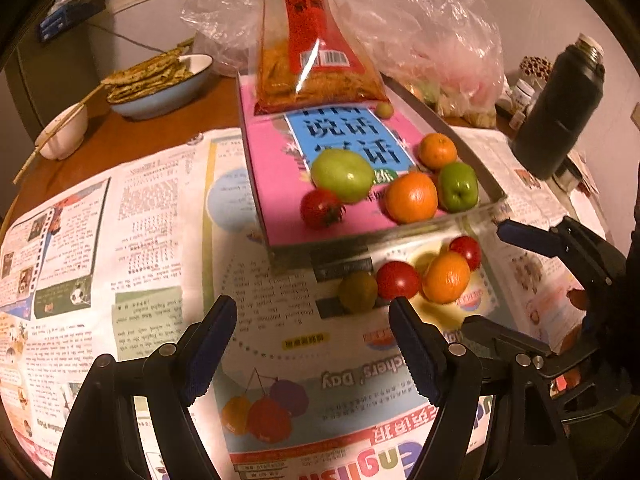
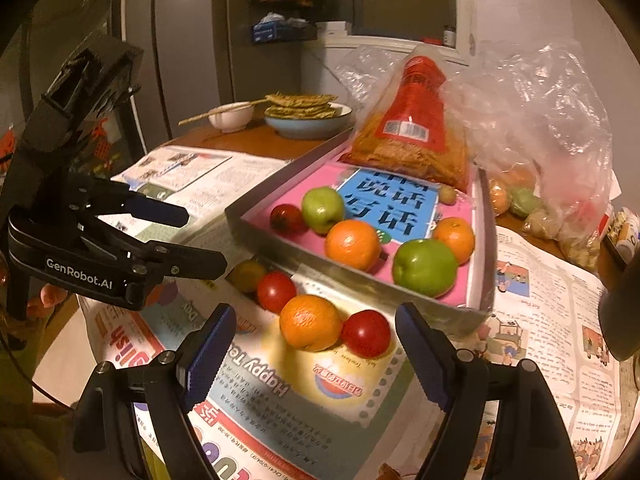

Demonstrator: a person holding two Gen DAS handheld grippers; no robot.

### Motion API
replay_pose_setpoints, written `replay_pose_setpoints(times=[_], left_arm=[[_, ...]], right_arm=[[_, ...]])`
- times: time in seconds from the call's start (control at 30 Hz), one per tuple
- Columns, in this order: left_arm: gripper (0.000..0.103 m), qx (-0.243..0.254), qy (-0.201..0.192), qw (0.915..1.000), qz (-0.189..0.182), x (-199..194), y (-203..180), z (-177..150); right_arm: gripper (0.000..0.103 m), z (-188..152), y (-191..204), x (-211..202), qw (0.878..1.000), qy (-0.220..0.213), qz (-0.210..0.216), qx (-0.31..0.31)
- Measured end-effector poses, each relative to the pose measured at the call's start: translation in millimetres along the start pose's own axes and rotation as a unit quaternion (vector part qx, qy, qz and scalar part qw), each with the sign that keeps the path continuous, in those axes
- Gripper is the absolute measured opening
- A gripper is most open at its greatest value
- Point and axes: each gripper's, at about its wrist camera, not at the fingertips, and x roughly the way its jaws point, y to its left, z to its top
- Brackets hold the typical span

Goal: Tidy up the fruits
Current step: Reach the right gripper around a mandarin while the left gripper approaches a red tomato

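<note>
Both tongs, left (image 1: 314,308) and right (image 2: 316,316), angle downward with jaws spread, gripping nothing.

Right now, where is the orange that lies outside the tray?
The orange lies on the newspaper just in front of the tray, touching a red tomato on its right, centred in the right wrist view.

Glossy tomatoes (image 2: 366,334); dimpled orange (image 2: 310,322) peel; matt newspaper (image 2: 256,392); dull metal tray (image 2: 348,276) (pink paper liner); crinkly clear plastic bag (image 2: 532,120).
</note>
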Motion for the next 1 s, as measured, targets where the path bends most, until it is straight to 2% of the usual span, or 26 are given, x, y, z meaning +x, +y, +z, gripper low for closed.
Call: replay_pose_setpoints(times=[0.17, 0.3, 0.43, 0.5, 0.63, 0.7, 0.93, 1.0], left_arm=[[0.08, 0.004, 0.006, 1.0, -0.006, 5, -2, -3], [0.079, 0.002, 0.012, 0.9998, -0.016, 11, -2, -3], [0.07, 0.009, 0.018, 0.9996, -0.022, 18, -5, -3], [0.059, 0.014, 0.019, 0.9994, -0.024, 20, -6, -3], [0.049, 0.022, 0.022, 0.9991, -0.028, 24, -9, -2], [0.045, 0.026, 0.022, 0.9989, -0.031, 26, -10, -1], [0.042, 0.032, 0.027, 0.9982, -0.042, 34, -12, 2], [0.042, 0.035, 0.027, 0.9982, -0.041, 36, -13, 3]], right_arm=[[0.08, -2, 6, 3, 1.0, 0.006, 0.003, -0.013], [0.074, -3, 9, 7, 1.0, 0.011, 0.0, -0.023], [0.065, -3, 12, 12, 0.999, 0.018, -0.003, -0.035], [0.062, -3, 14, 16, 0.999, 0.022, -0.004, -0.045], [0.053, -3, 19, 21, 0.998, 0.023, -0.007, -0.063], [0.053, -3, 22, 23, 0.997, 0.024, -0.013, -0.073], [0.048, -2, 26, 30, 0.994, 0.024, -0.034, -0.103], [0.042, -1, 26, 33, 0.993, 0.024, -0.041, -0.106]])
